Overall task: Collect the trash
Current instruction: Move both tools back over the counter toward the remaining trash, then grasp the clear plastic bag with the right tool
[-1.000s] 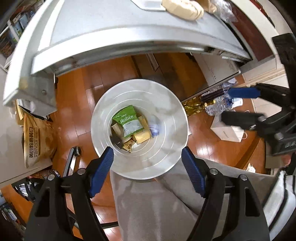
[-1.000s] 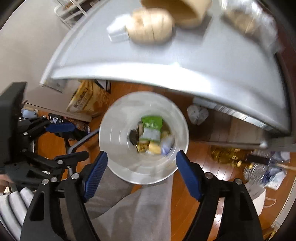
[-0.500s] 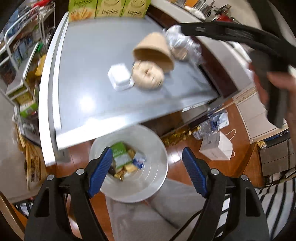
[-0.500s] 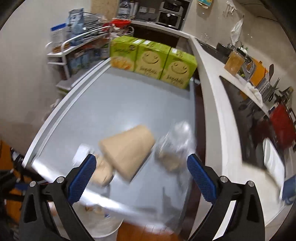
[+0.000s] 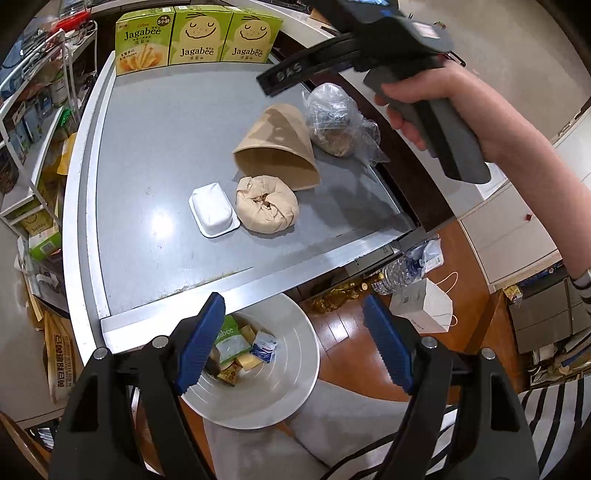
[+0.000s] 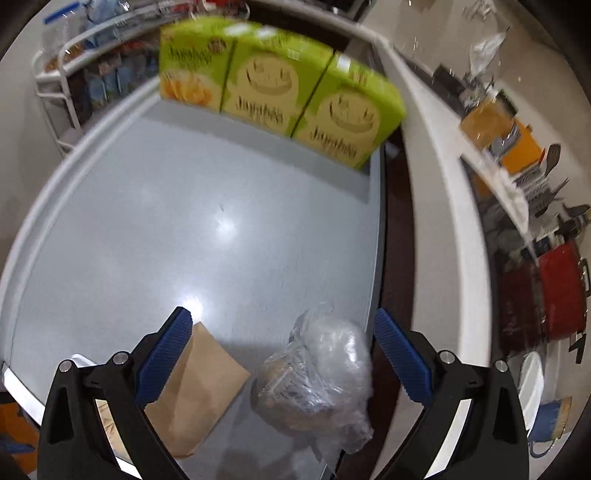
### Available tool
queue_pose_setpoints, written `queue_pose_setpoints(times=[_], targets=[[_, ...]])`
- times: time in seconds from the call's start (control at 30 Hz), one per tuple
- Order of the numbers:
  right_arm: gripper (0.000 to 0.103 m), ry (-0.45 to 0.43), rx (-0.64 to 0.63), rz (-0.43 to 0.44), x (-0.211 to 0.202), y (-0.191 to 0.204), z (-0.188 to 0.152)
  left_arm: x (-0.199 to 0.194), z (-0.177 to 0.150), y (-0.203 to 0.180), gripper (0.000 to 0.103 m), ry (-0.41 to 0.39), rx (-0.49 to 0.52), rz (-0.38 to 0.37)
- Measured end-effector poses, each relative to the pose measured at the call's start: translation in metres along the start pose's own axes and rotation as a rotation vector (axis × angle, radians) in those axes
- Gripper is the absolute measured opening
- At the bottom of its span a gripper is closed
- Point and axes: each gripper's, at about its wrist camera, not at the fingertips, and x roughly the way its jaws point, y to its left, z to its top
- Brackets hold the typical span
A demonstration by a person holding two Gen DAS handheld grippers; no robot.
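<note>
Your right tool (image 6: 282, 354) hangs open and empty right above the crumpled plastic bag (image 6: 317, 384), which lies between its fingers. Your left tool (image 5: 293, 343), also open, is well back over the bin (image 5: 295, 373).

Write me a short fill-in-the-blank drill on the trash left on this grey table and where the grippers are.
1. The right gripper hovers open above the clear ____ bag.
2. The white tray lies beside the crumpled ____ wrapper.
3. ____ green Jagabee boxes stand at the table's far edge.
4. The left gripper is open and holds ____.

Missing words: plastic; brown; Three; nothing
</note>
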Motion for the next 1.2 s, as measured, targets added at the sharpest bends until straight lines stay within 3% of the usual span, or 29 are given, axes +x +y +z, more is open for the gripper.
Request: queue_pose_setpoints(times=[0.13, 0.3, 0.43, 0.5, 0.57, 0.67, 0.73, 0.87, 0.97, 1.03, 1.2], targets=[[0.097, 0.061, 0.081, 0.044, 0.016, -0.004, -0.009, -0.001, 0.001, 0.005, 0.078, 0.001, -0.011, -0.003], [0.097, 0.061, 0.227, 0.239, 0.021, -0.008, -0.018, 0.0, 0.005, 0.011, 0.078, 0.01, -0.022, -0.004], [0.097, 0.016, 0.24, 0.439, 0.009, 0.003, -0.016, 0.001, 0.01, 0.011, 0.078, 0.009, -0.02, -0.002], [0.097, -0.005, 0.224, 0.499, -0.002, 0.008, -0.012, 0.002, 0.012, 0.011, 0.078, 0.008, -0.02, 0.001], [0.097, -0.046, 0.21, 0.48, -0.018, 0.004, -0.012, 0.002, 0.014, 0.012, 0.078, 0.006, -0.021, 0.001], [0.098, -0.076, 0.204, 0.32, -0.04, -0.013, -0.021, 0.001, 0.015, 0.013, 0.078, 0.001, -0.03, -0.006], [0.098, -0.05, 0.21, 0.257, -0.04, -0.021, -0.025, 0.001, 0.015, 0.015, 0.078, 0.003, -0.036, -0.013], [0.098, 0.045, 0.23, 0.249, -0.023, -0.023, -0.044, 0.003, 0.018, 0.015, 0.078, 0.006, -0.025, -0.018], [0.098, 0.043, 0.205, 0.176, -0.022, -0.011, -0.055, 0.002, 0.02, 0.014, 0.078, 0.004, -0.015, -0.026], [0.098, 0.061, 0.235, 0.23, -0.02, -0.005, -0.059, 0.002, 0.021, 0.013, 0.078, 0.004, -0.012, -0.027], [0.099, 0.094, 0.46, 0.455, 0.005, 0.004, -0.077, 0.002, 0.021, 0.016, 0.078, -0.008, -0.022, -0.025]])
